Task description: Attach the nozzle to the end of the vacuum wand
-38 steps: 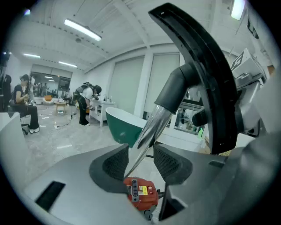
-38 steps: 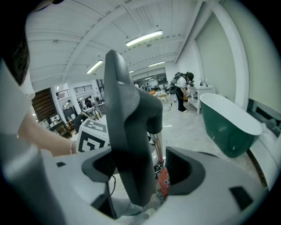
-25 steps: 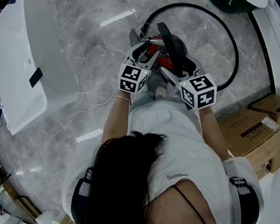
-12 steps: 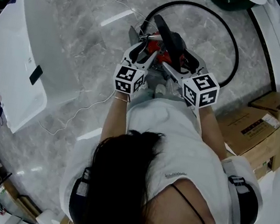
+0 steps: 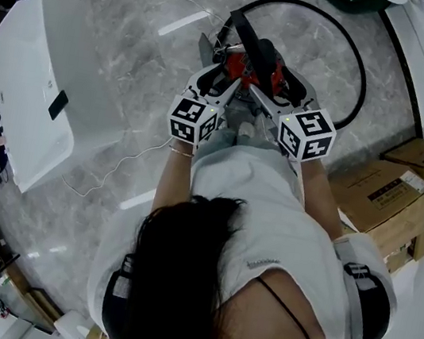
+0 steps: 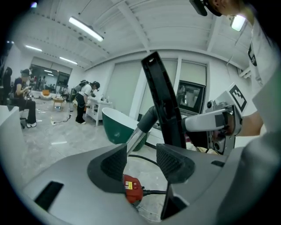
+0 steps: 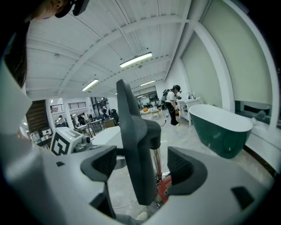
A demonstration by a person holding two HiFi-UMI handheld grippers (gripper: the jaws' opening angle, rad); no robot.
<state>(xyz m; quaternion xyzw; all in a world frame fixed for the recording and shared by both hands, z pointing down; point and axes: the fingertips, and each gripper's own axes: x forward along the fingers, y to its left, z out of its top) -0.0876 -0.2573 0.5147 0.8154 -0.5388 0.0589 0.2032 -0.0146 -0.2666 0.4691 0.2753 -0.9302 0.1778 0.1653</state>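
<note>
The black flat nozzle (image 5: 253, 47) stands upright over the red vacuum body (image 5: 239, 69). Its grey collar sits on the top end of the silver wand (image 6: 139, 132). My right gripper (image 5: 273, 82) is shut on the nozzle (image 7: 134, 149), which fills the space between its pads in the right gripper view. The wand (image 7: 156, 163) runs down from there to the vacuum body (image 7: 163, 190). My left gripper (image 5: 215, 78) is open beside the right one. In the left gripper view its jaws (image 6: 141, 160) frame the wand, which passes just beyond them without touching, and the nozzle (image 6: 164, 101) rises above.
A black hose (image 5: 360, 65) loops on the marble floor behind the vacuum. A white bathtub (image 5: 23, 93) stands to the left and cardboard boxes (image 5: 388, 198) to the right. A white cable (image 5: 115, 173) trails across the floor. A green tub (image 7: 219, 127) and several people are further off.
Both grippers have risen and moved forward a little, and the nozzle has gone with the right one. The left jaws stay apart.
</note>
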